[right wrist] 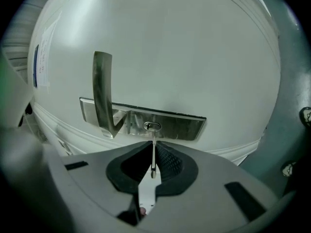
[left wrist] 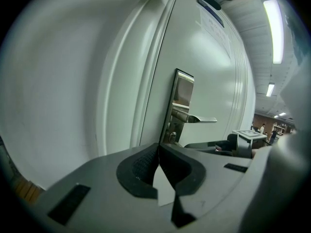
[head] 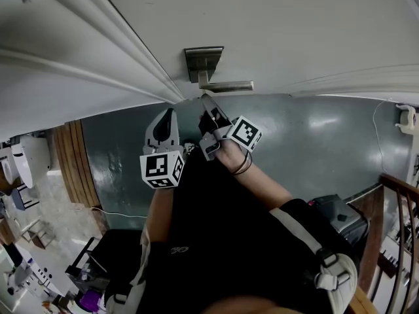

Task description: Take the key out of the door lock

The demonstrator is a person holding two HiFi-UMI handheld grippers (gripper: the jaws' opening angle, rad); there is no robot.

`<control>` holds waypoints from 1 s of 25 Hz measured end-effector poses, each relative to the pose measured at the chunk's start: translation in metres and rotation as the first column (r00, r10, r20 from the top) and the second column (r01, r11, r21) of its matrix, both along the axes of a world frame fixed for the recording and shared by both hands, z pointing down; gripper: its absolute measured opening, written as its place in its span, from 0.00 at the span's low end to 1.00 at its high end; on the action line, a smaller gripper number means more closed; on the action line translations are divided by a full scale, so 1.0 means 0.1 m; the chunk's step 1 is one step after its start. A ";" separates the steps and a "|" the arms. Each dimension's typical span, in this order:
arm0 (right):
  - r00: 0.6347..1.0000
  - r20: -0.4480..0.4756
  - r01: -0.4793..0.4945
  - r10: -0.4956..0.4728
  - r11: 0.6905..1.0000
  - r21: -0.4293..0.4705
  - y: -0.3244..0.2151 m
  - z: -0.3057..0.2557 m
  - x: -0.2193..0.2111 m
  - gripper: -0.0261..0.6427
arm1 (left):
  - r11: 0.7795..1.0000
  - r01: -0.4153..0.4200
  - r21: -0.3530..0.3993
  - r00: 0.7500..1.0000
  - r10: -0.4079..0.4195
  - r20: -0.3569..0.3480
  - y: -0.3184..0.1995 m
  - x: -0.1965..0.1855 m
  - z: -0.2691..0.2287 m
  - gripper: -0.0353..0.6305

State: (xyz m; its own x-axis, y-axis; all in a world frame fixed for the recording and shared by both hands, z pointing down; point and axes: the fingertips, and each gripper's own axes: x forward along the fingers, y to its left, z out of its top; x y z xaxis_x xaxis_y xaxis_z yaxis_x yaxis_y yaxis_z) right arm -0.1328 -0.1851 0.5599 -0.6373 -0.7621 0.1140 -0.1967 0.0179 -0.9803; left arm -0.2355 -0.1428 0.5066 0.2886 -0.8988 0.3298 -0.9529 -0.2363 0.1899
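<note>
Your right gripper point(right wrist: 153, 143) pinches the key point(right wrist: 153, 160) at mid-frame, its tip seemingly in the keyhole point(right wrist: 152, 126), so pulling it out is left; your left gripper point(left wrist: 159, 148) is pressed together, empty.

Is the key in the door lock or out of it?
Apparently out: the right gripper, jaws shut, pinches the key edge-on, its tip stopping just below the lock cylinder, whose slot looks empty. Not certain.
</note>
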 end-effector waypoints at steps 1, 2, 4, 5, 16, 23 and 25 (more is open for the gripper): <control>1.000 -0.014 0.002 -0.002 1.000 0.013 0.00 -0.01 0.03 0.08 | 1.000 -0.001 0.001 1.000 0.001 -0.001 0.01 0.01 0.00 0.09; 1.000 -0.027 0.004 -0.004 1.000 0.026 0.00 -0.02 0.05 0.08 | 1.000 -0.002 0.001 1.000 0.002 -0.001 0.01 0.03 0.00 0.09; 0.999 -0.044 0.002 -0.001 1.000 0.030 0.02 -0.02 0.11 0.08 | 1.000 -0.006 0.001 1.000 0.006 -0.003 0.03 0.05 0.01 0.09; 0.999 -0.045 -0.002 0.003 1.000 0.021 0.04 0.00 0.13 0.08 | 1.000 -0.009 0.001 1.000 0.009 -0.004 0.03 0.07 0.01 0.09; 0.965 -0.252 0.105 -0.078 0.990 0.095 0.27 0.02 0.03 0.08 | 1.000 -0.026 -0.003 1.000 0.026 -0.011 0.12 0.07 0.03 0.09; 0.802 -0.576 0.311 -0.158 0.934 0.176 0.36 0.04 0.04 0.08 | 1.000 -0.003 -0.021 1.000 0.003 -0.005 0.18 0.04 0.11 0.09; 0.759 -0.624 0.375 -0.186 0.908 0.185 0.37 0.02 0.04 0.08 | 0.999 0.025 -0.027 1.000 -0.025 -0.001 0.20 0.05 0.11 0.09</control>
